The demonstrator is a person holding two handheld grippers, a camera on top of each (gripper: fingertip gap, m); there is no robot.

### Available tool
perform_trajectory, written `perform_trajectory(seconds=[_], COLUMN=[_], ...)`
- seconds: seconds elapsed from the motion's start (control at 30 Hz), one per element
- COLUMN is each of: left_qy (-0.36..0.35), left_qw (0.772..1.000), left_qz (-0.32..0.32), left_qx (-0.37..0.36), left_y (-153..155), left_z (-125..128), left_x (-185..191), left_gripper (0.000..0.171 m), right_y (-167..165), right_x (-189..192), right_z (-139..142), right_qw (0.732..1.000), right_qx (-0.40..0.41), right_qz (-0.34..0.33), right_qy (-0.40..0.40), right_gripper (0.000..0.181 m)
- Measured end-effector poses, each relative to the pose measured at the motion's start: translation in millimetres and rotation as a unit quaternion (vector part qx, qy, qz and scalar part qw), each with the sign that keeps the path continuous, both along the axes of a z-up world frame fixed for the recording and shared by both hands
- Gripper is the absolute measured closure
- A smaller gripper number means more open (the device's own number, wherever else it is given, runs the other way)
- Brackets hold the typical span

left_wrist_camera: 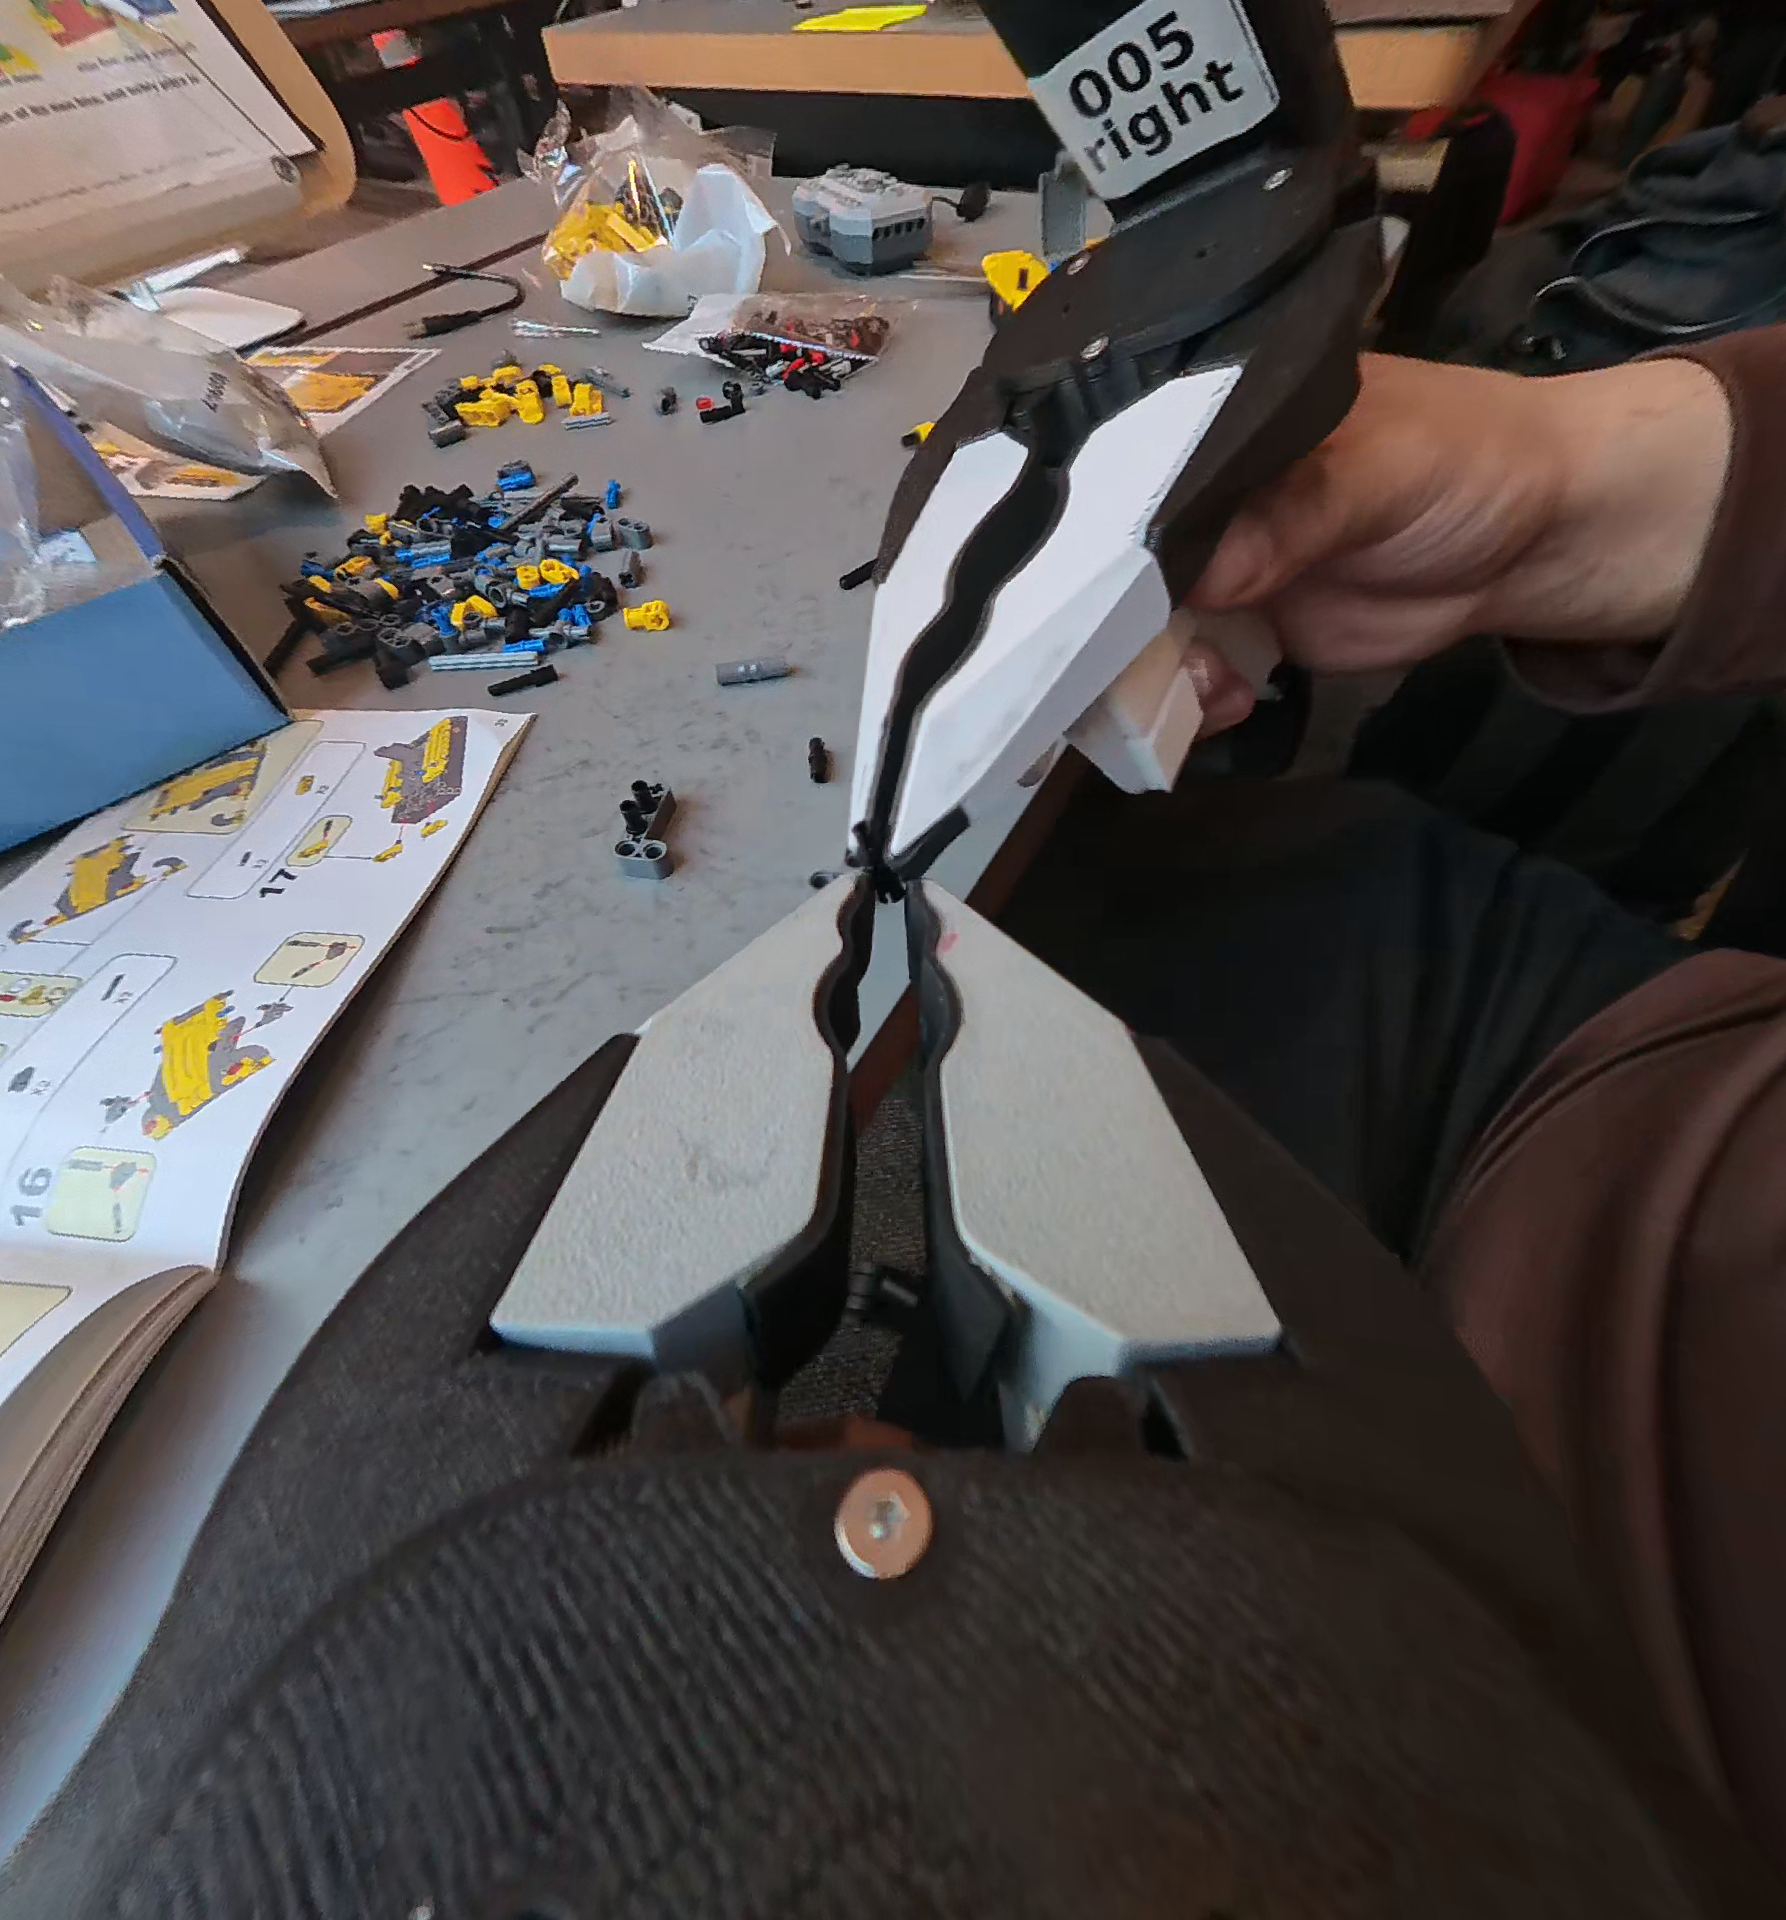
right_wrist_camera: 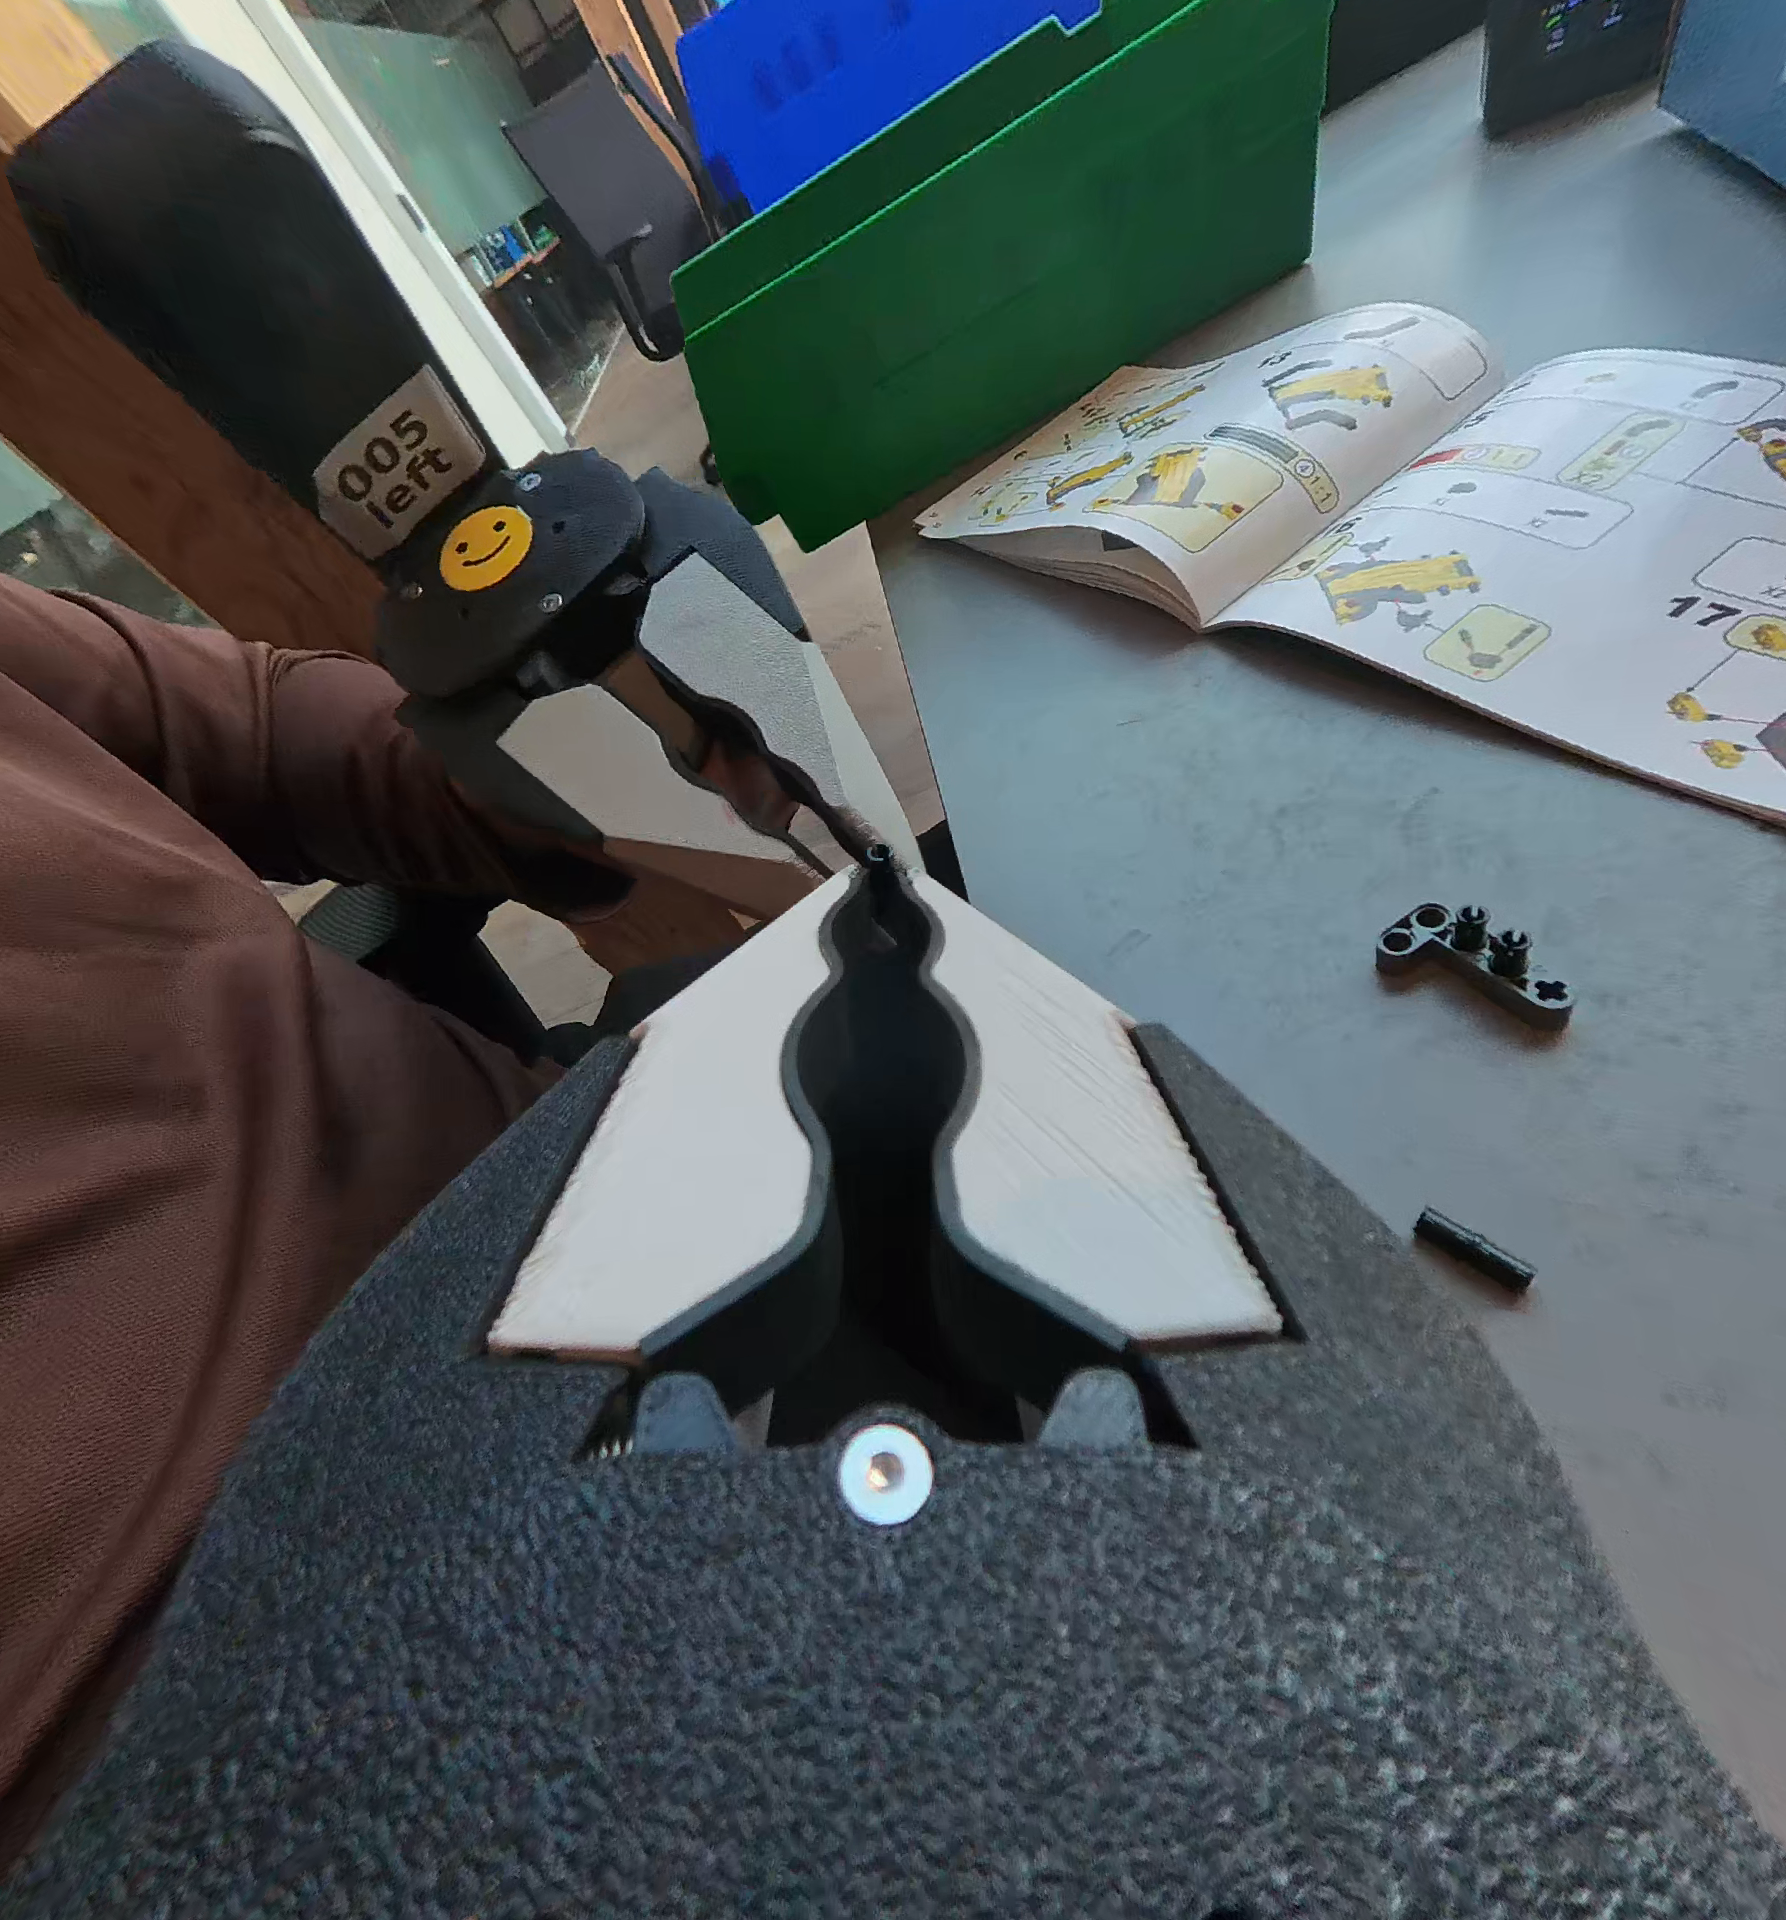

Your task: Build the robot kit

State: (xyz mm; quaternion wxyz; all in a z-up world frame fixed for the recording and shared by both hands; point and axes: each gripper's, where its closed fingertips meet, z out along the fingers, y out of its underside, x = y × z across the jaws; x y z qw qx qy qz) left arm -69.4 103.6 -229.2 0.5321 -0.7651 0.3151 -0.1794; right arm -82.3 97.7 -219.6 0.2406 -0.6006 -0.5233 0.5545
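Note:
My left gripper (left_wrist_camera: 884, 891) and my right gripper (left_wrist_camera: 871, 854) meet tip to tip just off the near edge of the grey table (left_wrist_camera: 556, 987). A small black pin (left_wrist_camera: 885, 875) sits between the two sets of tips, and both grippers look shut on it. In the right wrist view the pin (right_wrist_camera: 878, 860) sticks out of my right gripper (right_wrist_camera: 881, 883), and my left gripper (right_wrist_camera: 853, 829) comes in from the upper left. A hand (left_wrist_camera: 1440, 520) in a brown sleeve holds the right gripper.
An angled beam with two pins (right_wrist_camera: 1471, 961) and a loose black pin (right_wrist_camera: 1474, 1262) lie on the table nearby. An open instruction booklet (left_wrist_camera: 141, 987), a pile of small pieces (left_wrist_camera: 473, 592), a blue box (left_wrist_camera: 68, 707), bags (left_wrist_camera: 660, 229) and a green bin (right_wrist_camera: 972, 312) stand farther off. The tips of both grippers are at nearly the same place.

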Motion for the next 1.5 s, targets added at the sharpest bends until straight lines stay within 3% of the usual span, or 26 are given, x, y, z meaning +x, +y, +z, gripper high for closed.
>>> perform_trajectory(seconds=[0.3,0.53,1.0,1.5], left_qy=[-0.013,0.024,-0.007,-0.009], left_qw=[0.999,0.997,0.997,0.995], left_qz=[0.019,0.026,0.034,0.044], left_qx=[0.031,0.063,0.074,0.091], left_y=[3,5,10,6], left_z=[0,-4,0,8], left_x=[-7,-10,-11,-11], left_gripper=[0.169,0.169,0.167,0.167], right_y=[1,3,7,6], right_x=[-7,-8,-12,-11], right_z=[0,-5,-2,3], right_qw=[0.999,1.0,0.999,0.996], right_qx=[-0.04,-0.004,-0.01,-0.075], right_qz=[-0.005,-0.013,-0.016,-0.006], right_qy=[0.021,0.018,0.039,0.056], right_gripper=[0.178,0.177,0.178,0.178])
